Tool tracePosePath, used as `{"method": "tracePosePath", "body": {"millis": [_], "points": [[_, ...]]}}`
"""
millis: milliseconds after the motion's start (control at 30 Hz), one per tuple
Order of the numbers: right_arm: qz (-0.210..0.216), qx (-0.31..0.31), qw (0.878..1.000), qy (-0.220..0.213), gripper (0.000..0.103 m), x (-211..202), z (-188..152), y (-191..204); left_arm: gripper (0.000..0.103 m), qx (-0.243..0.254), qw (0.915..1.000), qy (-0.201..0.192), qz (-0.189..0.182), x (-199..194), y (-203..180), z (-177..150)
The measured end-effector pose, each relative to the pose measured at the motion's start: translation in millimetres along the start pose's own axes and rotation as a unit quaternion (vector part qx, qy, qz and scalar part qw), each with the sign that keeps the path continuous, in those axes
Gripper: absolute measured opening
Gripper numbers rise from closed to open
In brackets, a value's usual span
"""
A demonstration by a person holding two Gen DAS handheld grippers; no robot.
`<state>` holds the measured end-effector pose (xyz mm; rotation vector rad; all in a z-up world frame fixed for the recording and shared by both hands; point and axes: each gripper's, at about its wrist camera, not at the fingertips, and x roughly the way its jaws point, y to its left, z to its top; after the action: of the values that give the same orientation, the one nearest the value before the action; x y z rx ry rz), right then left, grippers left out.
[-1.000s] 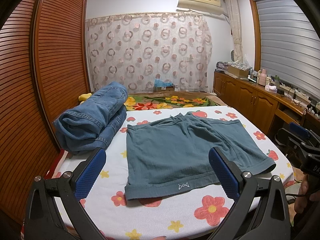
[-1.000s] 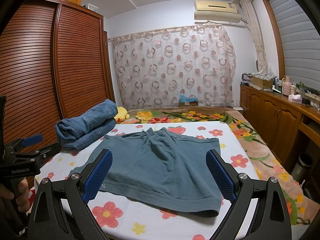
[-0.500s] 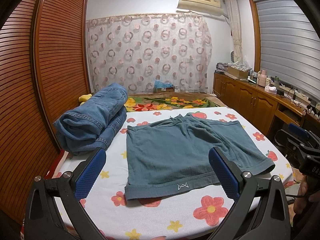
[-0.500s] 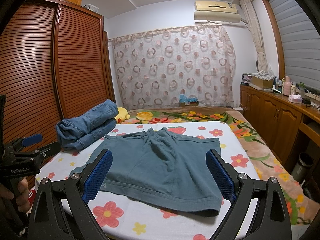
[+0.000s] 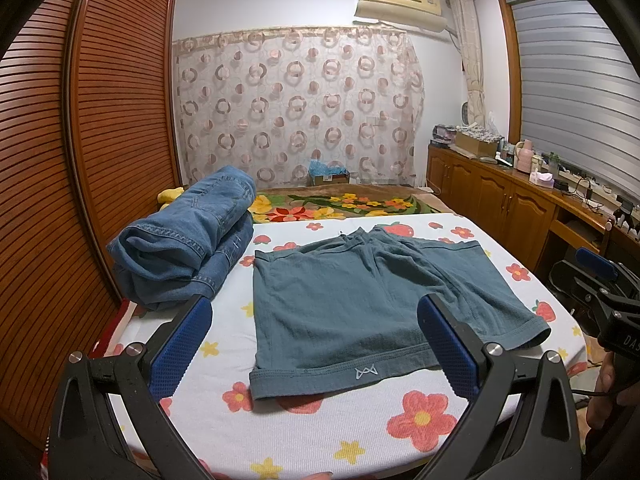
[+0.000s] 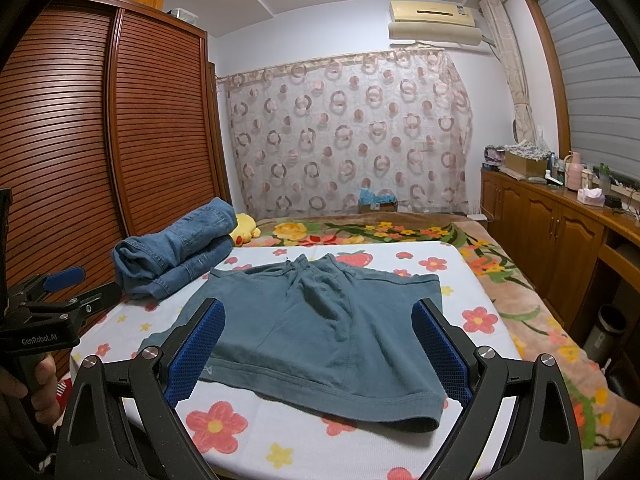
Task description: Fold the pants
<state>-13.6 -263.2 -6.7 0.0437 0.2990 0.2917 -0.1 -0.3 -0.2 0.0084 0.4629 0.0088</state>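
Note:
A pair of teal shorts (image 5: 360, 300) lies spread flat on a table with a white flowered cloth (image 5: 320, 432), leg hems toward me and waistband at the far side. In the right wrist view the same shorts (image 6: 320, 328) fill the table's middle. My left gripper (image 5: 314, 344) hovers open above the near hem of the left leg, holding nothing. Over the right leg's near hem, my right gripper (image 6: 318, 344) is open and empty too. Each gripper also shows at the edge of the other's view, held by a hand.
Folded blue jeans (image 5: 188, 240) are stacked at the table's far left, against a slatted wooden wardrobe (image 5: 80, 140). A bed with a floral blanket (image 6: 380, 230) lies behind the table. Wooden cabinets (image 6: 560, 232) line the right wall. A yellow plush toy (image 6: 245, 227) sits behind the jeans.

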Motion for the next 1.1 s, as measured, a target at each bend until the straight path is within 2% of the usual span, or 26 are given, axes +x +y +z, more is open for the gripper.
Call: {"method": "tracePosePath", "body": {"millis": [233, 533, 767, 1100], "points": [[0.002, 0.001, 1.000, 0.011, 0.095, 5.3, -0.3, 1.4, 0.103, 0.004, 1.0000, -0.001, 0.005, 8.8, 9.0, -6.4], [-0.001, 0.007, 1.000, 0.029, 0.095, 14.9, -0.4, -1.5, 0.103, 0.006, 0.9995, 0.029, -0.006, 28.7, 7.8, -12.3], [-0.021, -0.001, 0.999, 0.032, 0.095, 18.5, 0.5, -4.3, 0.103, 0.003, 0.9987, 0.045, -0.026, 41.6, 12.2, -21.4], [-0.010, 0.000, 0.999, 0.050, 0.092, 27.5, -1.3, -13.5, 0.103, 0.006, 0.9977, 0.063, -0.021, 57.9, 18.4, -38.5]]}}
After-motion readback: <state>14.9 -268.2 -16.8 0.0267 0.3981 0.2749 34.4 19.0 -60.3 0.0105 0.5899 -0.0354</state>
